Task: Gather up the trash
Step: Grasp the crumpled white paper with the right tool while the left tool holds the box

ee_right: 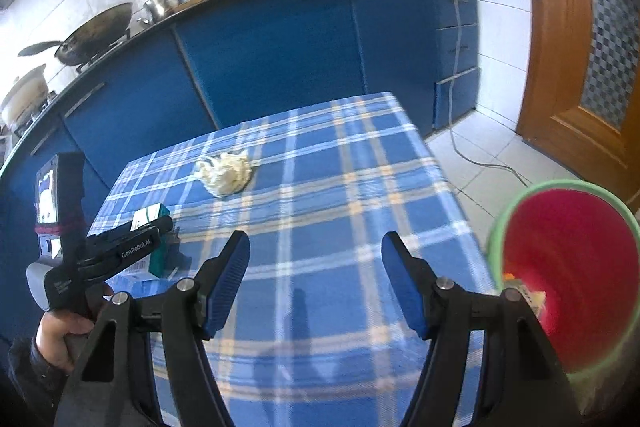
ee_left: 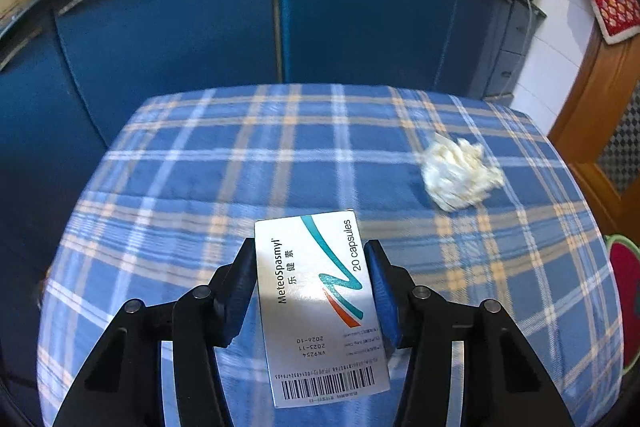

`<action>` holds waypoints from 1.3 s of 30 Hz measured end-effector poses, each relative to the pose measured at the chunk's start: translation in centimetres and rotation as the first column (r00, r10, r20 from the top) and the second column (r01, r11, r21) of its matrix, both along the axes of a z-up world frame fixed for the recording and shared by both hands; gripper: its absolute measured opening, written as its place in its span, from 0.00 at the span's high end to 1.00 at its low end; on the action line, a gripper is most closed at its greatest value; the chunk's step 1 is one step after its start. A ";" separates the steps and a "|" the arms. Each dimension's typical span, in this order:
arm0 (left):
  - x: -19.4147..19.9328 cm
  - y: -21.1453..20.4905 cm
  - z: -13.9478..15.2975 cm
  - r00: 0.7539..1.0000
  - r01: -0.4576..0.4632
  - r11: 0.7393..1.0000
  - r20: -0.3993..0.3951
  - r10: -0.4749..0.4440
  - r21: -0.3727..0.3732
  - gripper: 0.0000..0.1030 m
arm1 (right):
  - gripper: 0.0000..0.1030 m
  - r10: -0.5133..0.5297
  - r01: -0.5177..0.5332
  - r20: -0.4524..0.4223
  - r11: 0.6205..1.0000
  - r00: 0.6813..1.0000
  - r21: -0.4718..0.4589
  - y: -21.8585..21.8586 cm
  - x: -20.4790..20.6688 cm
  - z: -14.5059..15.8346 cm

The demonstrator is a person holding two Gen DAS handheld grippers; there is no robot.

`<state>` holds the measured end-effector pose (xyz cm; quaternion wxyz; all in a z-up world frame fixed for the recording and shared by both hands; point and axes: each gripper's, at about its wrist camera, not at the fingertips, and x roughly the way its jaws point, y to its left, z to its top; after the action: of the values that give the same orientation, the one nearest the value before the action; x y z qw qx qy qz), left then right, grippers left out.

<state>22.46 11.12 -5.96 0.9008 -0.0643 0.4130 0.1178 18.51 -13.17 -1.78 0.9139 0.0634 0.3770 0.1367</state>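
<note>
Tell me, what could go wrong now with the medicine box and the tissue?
1. The left hand-held gripper pinches the medicine box only by its narrow edges, so the box might twist or slip out on the way to the bin.
2. The bin stands beyond the table's edge, so a box let go too early could land on the floor.
3. The crumpled tissue is light and loose; the open right hand-held gripper might push it away instead of catching it.

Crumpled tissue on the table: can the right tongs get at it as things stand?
Probably yes. The right tongs stand open and empty, and only bare checked tablecloth lies between them and the crumpled tissue. The left tongs, holding the medicine box, sit off to the side.
</note>
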 end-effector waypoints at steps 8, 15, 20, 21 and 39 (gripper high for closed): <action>-0.4 2.5 0.1 0.998 -0.047 0.998 0.039 0.048 -0.032 0.47 | 0.30 0.067 -0.067 0.004 0.998 0.998 -0.007 4.6 2.4 -0.6; -0.7 4.5 -0.2 0.994 -0.095 0.993 0.046 0.098 -0.063 0.47 | 0.29 0.092 -0.093 -0.029 0.995 0.995 -0.026 8.2 4.9 -2.3; -1.0 5.9 -0.3 0.988 -0.146 0.987 0.049 0.149 -0.063 0.47 | 0.29 0.101 -0.103 -0.046 0.994 0.994 -0.045 10.1 6.4 -3.2; -1.0 6.1 -0.4 0.986 -0.154 0.986 0.048 0.157 -0.063 0.47 | 0.29 0.102 -0.104 -0.047 0.993 0.994 -0.046 10.5 6.6 -3.4; -1.2 6.6 -0.7 0.983 -0.176 0.982 0.047 0.179 -0.067 0.47 | 0.48 0.115 -0.123 -0.090 0.987 0.989 -0.100 14.4 10.5 -5.3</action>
<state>21.30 17.76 -6.61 0.8948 -0.1320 0.3852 0.1829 29.01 1.22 -7.08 0.8896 -0.0019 0.4247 0.1682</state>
